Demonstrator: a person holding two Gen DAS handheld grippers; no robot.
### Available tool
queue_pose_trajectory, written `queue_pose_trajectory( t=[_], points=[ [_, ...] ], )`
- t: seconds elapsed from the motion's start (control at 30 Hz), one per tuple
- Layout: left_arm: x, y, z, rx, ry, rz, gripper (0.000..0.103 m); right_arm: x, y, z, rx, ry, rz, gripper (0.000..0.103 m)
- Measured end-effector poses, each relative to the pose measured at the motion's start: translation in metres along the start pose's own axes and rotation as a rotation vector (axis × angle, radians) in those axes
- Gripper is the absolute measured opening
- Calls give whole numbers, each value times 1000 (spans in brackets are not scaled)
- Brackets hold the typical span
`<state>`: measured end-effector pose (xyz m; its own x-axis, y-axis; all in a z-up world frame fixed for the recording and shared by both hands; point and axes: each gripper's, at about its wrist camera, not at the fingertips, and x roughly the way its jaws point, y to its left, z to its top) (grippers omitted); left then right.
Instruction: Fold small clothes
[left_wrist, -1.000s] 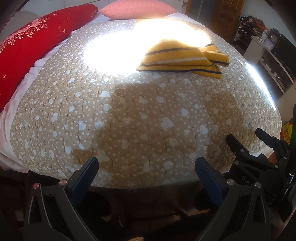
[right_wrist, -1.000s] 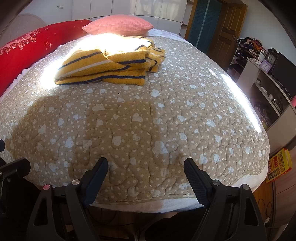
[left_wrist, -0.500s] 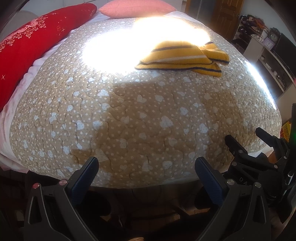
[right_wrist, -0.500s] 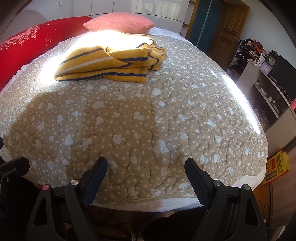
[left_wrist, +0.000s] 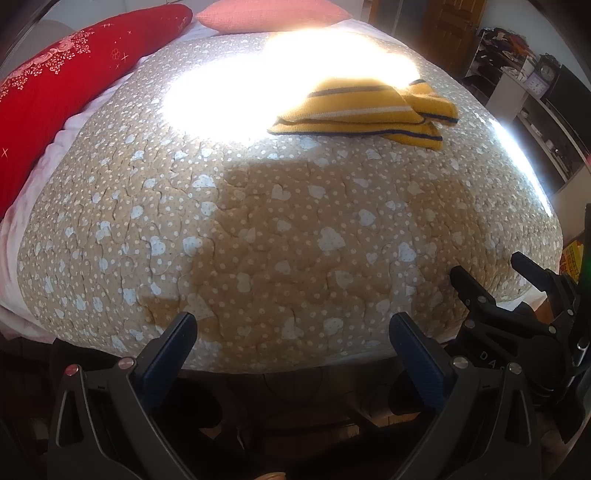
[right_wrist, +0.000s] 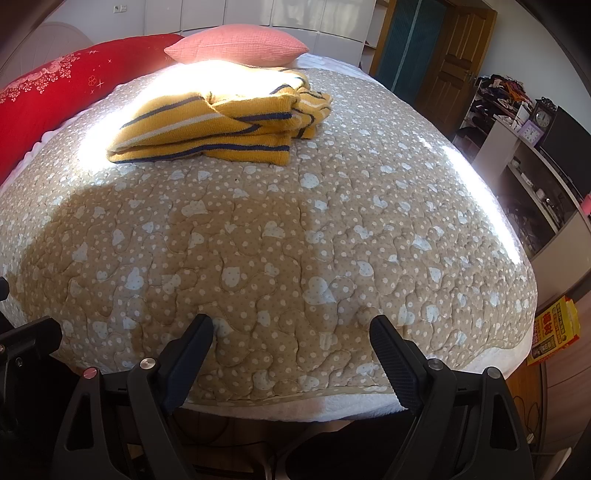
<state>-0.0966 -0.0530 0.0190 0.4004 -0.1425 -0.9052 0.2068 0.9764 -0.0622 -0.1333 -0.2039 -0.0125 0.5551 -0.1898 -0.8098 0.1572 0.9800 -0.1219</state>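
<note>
Yellow striped garment (right_wrist: 218, 123), already in a loose folded bundle, lies at the far side of the beige quilted bedspread (right_wrist: 280, 240), half in a bright patch of sun. Both the left gripper (left_wrist: 291, 332) and right gripper (right_wrist: 291, 334) hover at the near edge of the bed, well apart from the cloth, jaws wide open and holding nothing. Likely risks: glare washes out the garment's far edges, so a pinch could miss a layer, and a one-sided pull could undo the loose bundle. An orange box (right_wrist: 554, 330) on the floor at right bears print too small to read. Letters "DA" show on the right gripper's body in the left view.
</note>
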Motion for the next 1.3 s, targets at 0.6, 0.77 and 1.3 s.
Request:
queue_pose_trajectory(
  t=[0.6,0.77,1.3],
  points=[
    [2,2,0,-7,7,0,103,1,0,-4,11,-1,2,91],
    [-2,3,5,-2,-15,-7,103,-5,-5,-4,36,-33,0,91],
    [6,21,44,19,-105,-17,103,-5,-14,59,43,-89,-4,91]
  ],
)
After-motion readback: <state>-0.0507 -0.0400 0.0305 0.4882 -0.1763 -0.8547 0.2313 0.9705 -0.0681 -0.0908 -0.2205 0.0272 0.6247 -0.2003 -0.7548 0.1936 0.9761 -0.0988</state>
